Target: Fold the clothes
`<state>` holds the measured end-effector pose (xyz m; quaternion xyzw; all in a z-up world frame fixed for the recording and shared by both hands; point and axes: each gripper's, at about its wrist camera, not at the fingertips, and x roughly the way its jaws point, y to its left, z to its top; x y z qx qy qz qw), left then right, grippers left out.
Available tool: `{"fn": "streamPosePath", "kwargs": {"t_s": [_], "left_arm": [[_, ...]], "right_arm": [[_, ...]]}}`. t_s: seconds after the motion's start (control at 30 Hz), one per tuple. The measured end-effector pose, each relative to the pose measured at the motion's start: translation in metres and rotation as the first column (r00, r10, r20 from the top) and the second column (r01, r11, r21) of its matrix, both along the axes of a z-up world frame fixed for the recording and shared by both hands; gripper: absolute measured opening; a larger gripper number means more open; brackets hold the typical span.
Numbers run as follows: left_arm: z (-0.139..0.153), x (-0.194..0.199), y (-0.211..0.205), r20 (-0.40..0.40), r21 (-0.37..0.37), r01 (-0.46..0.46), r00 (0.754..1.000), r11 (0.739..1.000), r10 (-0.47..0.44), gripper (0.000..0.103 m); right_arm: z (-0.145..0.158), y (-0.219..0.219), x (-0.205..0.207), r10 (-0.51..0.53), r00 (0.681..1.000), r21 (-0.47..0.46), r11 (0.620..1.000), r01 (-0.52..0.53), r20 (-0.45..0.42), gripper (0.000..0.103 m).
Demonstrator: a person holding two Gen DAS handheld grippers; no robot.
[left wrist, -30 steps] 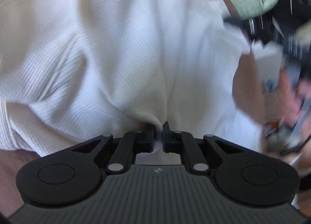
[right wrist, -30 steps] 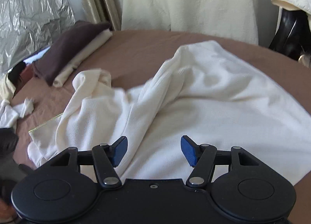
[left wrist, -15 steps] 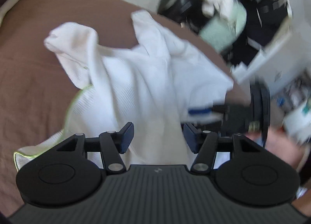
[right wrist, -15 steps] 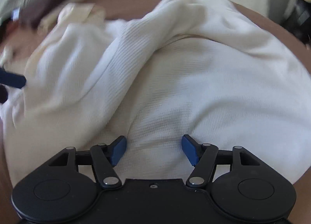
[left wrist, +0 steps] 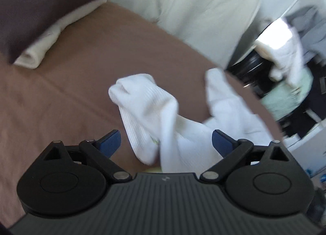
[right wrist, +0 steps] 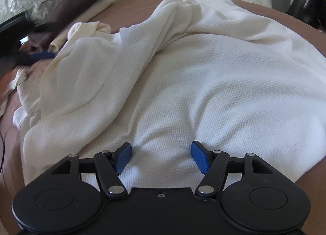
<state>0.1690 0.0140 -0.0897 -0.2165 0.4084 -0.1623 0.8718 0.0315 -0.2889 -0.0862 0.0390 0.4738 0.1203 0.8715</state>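
white waffle-knit garment [right wrist: 214,84] rumpled on brown bed [left wrist: 61,102] | right hand-held gripper [right wrist: 161,158] spread wide, empty, tips on the fabric | left hand-held gripper [left wrist: 166,142] spread wide, empty, sleeve between fingers | folded stack [left wrist: 40,16] far-left

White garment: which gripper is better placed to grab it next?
Right. The right gripper is open, low over the white garment, fabric between its fingers. The left gripper is open too, but over only a bunched end.
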Motion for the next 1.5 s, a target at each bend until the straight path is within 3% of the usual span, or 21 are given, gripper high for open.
{"fn": "streamPosePath", "kwargs": {"t_s": [0.07,0.1,0.17,0.27,0.37,0.43,0.5,0.57,0.63,0.73,0.8,0.87,1.0,1.07,1.13,1.17,1.2,1.23,1.27,1.37,1.5], "left_arm": [[-0.011,0.019,-0.007,-0.043,0.008,-0.014,0.999,1.0,0.014,0.084],[-0.015,0.022,-0.008,-0.038,-0.009,-0.015,0.999,1.0,0.015,0.049],[-0.013,0.016,-0.009,0.014,-0.085,0.037,0.999,0.996,-0.036,0.007],[0.009,-0.009,-0.015,0.123,-0.21,0.151,0.984,0.966,-0.127,0.007],[0.036,-0.054,-0.04,0.21,-0.26,0.335,0.935,0.906,-0.285,0.008],[0.035,-0.081,-0.066,0.162,-0.172,0.436,0.897,0.884,-0.411,0.014],[0.021,-0.095,-0.09,0.026,-0.083,0.504,0.864,0.86,-0.503,0.039],[-0.006,-0.096,-0.101,-0.155,-0.042,0.52,0.84,0.853,-0.52,0.039],[-0.013,-0.092,-0.096,-0.211,-0.055,0.513,0.832,0.856,-0.512,0.039],[0.005,-0.087,-0.079,-0.129,-0.05,0.48,0.867,0.876,-0.482,0.048],[0.017,-0.083,-0.065,-0.052,-0.059,0.435,0.898,0.899,-0.438,0.07],[0.023,-0.078,-0.051,0.012,-0.088,0.379,0.925,0.921,-0.379,0.077],[-0.003,-0.055,-0.038,-0.076,-0.225,0.256,0.957,0.94,-0.279,0.08],[-0.017,-0.047,-0.051,-0.128,-0.238,0.247,0.951,0.939,-0.282,0.08],[-0.019,-0.048,-0.069,-0.098,-0.144,0.286,0.948,0.947,-0.302,0.077],[-0.02,-0.048,-0.078,-0.084,-0.096,0.304,0.946,0.948,-0.312,0.065],[-0.021,-0.049,-0.086,-0.069,-0.043,0.321,0.944,0.946,-0.324,0.037],[-0.02,-0.051,-0.091,-0.055,0.019,0.335,0.941,0.942,-0.334,0.022],[-0.017,-0.053,-0.091,-0.04,0.053,0.334,0.942,0.941,-0.333,0.017],[0.005,-0.058,-0.074,0.044,0.071,0.303,0.951,0.95,-0.306,0.016],[0.059,-0.04,-0.053,0.196,0.273,0.223,0.94,0.936,-0.281,0.016]], "right_arm": [[0.003,0.0,0.003,0.007,1.0,0.007,1.0,-0.007,-0.008,0.07],[0.003,0.0,0.003,0.004,1.0,0.014,1.0,-0.004,-0.01,0.07],[0.004,-0.001,0.001,0.012,1.0,0.016,1.0,-0.012,-0.005,0.07],[0.005,-0.002,-0.005,0.041,0.999,-0.007,0.999,-0.041,-0.011,0.07],[0.0,-0.002,-0.013,0.079,0.996,-0.057,0.995,-0.081,-0.046,0.077],[-0.001,-0.003,-0.016,0.072,0.996,-0.058,0.995,-0.075,-0.054,0.078],[0.001,-0.003,-0.015,0.058,0.996,-0.05,0.997,-0.061,-0.063,0.078],[0.001,0.0,-0.014,0.051,0.996,-0.057,0.997,-0.055,-0.073,0.079],[0.002,0.003,-0.014,0.053,0.996,-0.069,0.996,-0.058,-0.075,0.079],[0.002,0.004,-0.016,0.049,0.996,-0.075,0.996,-0.054,-0.073,0.08],[0.002,0.003,-0.018,0.044,0.997,-0.071,0.996,-0.05,-0.071,0.081],[0.001,0.005,-0.019,0.045,0.997,-0.07,0.996,-0.05,-0.07,0.082],[-0.002,0.01,-0.016,0.045,0.996,-0.064,0.997,-0.05,-0.075,0.091],[-0.003,0.015,-0.015,0.046,0.996,-0.069,0.996,-0.051,-0.073,0.096],[-0.005,0.019,-0.014,0.042,0.997,-0.075,0.996,-0.048,-0.069,0.099],[-0.005,0.021,-0.014,0.038,0.997,-0.076,0.996,-0.043,-0.066,0.1],[-0.005,0.023,-0.014,0.032,0.998,-0.076,0.996,-0.037,-0.063,0.101],[-0.006,0.024,-0.015,0.025,0.998,-0.076,0.997,-0.03,-0.059,0.102],[-0.006,0.025,-0.016,0.019,0.998,-0.075,0.997,-0.023,-0.055,0.102],[-0.005,0.027,-0.022,0.016,0.999,-0.078,0.997,-0.018,-0.035,0.102],[-0.003,0.028,-0.027,0.04,0.998,-0.083,0.996,-0.043,-0.038,0.102]]}}
